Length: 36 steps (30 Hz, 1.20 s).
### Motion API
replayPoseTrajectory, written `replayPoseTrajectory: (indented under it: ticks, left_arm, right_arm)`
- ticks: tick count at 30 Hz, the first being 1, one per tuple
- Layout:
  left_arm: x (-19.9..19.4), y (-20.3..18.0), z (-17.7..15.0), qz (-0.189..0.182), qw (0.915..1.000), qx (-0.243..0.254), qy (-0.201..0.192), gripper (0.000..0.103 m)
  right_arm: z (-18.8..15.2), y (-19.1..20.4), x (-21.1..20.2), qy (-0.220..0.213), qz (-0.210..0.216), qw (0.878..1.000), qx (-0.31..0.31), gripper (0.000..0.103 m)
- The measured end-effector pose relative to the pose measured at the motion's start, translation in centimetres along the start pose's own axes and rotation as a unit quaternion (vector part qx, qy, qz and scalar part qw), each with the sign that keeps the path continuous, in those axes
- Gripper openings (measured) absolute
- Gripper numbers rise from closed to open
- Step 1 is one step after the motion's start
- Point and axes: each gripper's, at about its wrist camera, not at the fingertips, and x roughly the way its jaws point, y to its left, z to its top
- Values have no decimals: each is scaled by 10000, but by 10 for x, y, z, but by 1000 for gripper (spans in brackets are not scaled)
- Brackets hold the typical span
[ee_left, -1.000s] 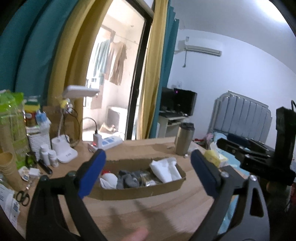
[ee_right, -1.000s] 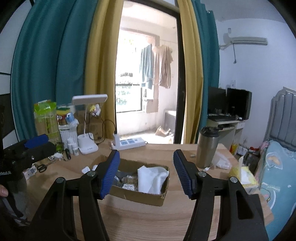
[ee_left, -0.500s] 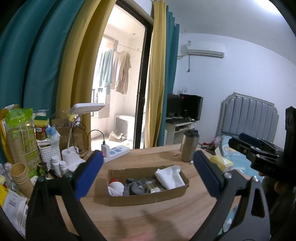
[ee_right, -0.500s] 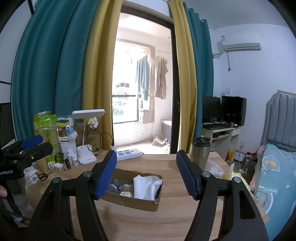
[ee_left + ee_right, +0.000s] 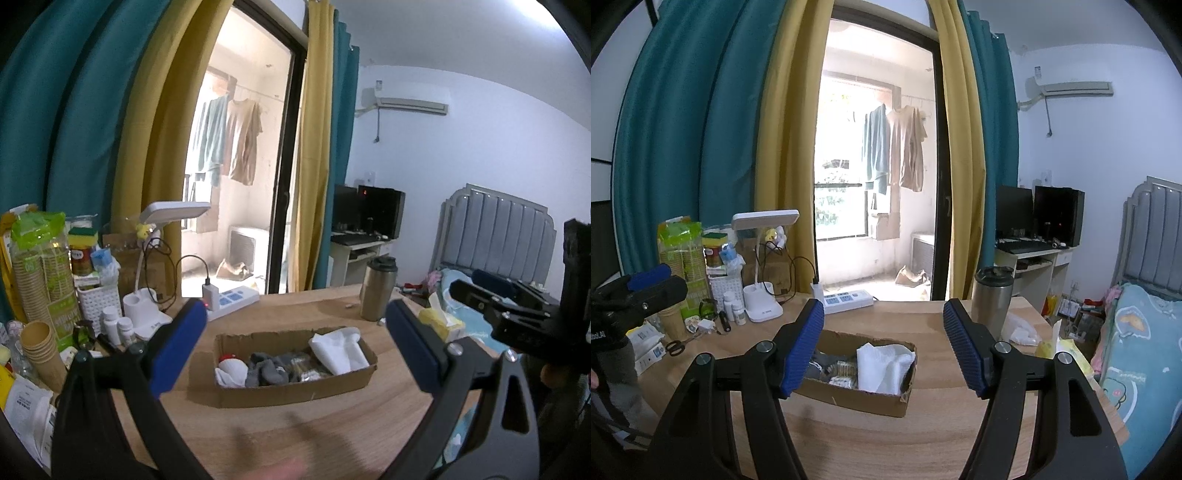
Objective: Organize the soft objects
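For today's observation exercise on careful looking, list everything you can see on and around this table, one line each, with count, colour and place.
cardboard box: one, brown, middle of the table
white cloth: one, white, right end of the box
grey socks: a bundle, grey, middle of the box
table: one, light wood, under everything
steel tumbler: one, silver, far right of the table
desk lamp: one, white, left rear
power strip: one, white, rear edge
paper cups: one stack, tan, far left
scissors: one pair, black, left
tissue pack: one, yellow, right edge
left gripper: one, black with blue pads, open
right gripper: one, black with blue pads, open
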Motion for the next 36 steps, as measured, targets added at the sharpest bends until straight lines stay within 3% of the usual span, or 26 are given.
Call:
replayPoseTrajectory:
  ticks: [36]
  left_arm:
    - [4, -1, -1, 44, 9999, 40, 119, 99]
  right_arm:
    - [-4, 2, 1, 41, 47, 10000, -12, 71]
